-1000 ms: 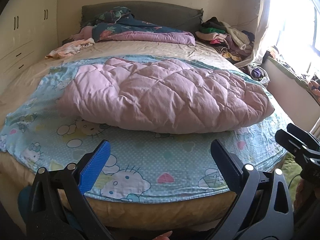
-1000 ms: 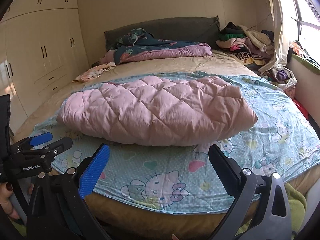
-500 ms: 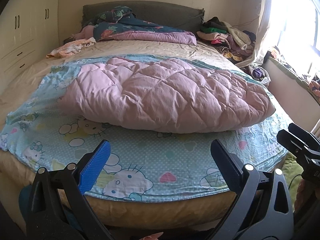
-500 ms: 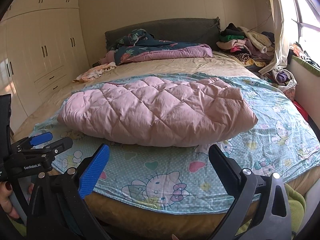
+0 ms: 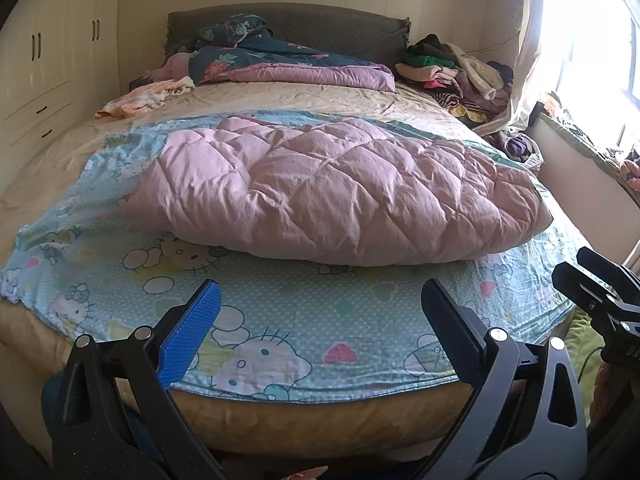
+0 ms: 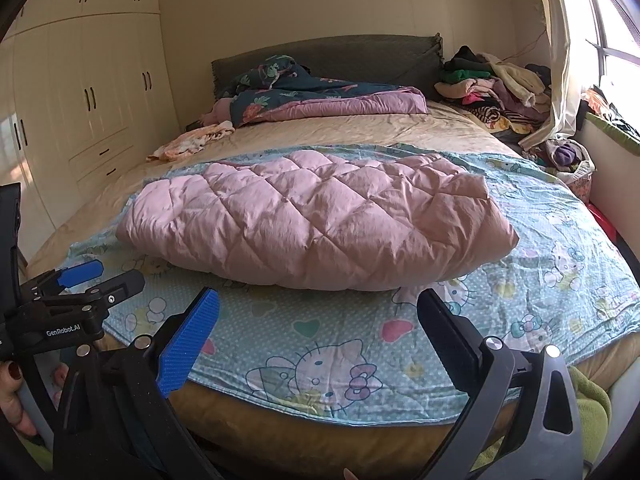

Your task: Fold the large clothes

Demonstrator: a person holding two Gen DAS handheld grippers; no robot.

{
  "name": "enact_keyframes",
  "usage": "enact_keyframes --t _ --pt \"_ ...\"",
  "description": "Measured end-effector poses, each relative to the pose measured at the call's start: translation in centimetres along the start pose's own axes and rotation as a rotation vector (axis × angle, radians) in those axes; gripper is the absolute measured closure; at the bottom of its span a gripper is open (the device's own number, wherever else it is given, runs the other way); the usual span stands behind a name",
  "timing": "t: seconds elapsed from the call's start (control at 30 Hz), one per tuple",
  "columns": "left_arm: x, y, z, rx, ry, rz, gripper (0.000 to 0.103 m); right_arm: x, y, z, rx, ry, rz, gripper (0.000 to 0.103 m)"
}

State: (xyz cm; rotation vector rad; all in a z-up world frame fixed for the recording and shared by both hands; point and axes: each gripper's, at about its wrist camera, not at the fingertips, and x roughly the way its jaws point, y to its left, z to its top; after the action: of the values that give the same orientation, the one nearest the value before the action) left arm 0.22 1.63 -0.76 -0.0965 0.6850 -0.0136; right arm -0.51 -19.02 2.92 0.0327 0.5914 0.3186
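Hovering left gripper (image 5: 320,320), right gripper (image 6: 318,322) | jaws spread, empty | pink quilt (image 5: 340,192) ahead beyond fingertips, folded, likely awaiting next grasp

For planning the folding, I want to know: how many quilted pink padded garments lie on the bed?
1. The quilted pink padded garment lies across the middle of the cartoon-cat light blue sheet. More clothes are heaped at the bed's far corner; something may be hidden there.

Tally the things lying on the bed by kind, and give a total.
Quilts: 2, pink, dark floral
Cartoon sheet: 1
Clothes pile: 1
Loose peach garment: 1
Total: 5
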Motion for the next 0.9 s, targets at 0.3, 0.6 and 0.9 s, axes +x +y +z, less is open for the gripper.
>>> enact_keyframes --t 0.3,0.6,0.9 --pt "-0.42 0.48 0.11 -0.003 -0.002 0.01 0.009 -0.19 -0.13 -0.07 0.004 -0.003 -0.003 0.004" --pt "-0.35 -0.03 -0.06 0.01 -0.007 0.011 0.009 -0.36 -0.33 -0.08 0.002 -0.001 -0.004 0.004" --pt "-0.46 -0.17 -0.16 0.013 -0.008 0.014 0.009 -0.48 -0.45 -0.03 0.003 0.001 -0.005 0.004"
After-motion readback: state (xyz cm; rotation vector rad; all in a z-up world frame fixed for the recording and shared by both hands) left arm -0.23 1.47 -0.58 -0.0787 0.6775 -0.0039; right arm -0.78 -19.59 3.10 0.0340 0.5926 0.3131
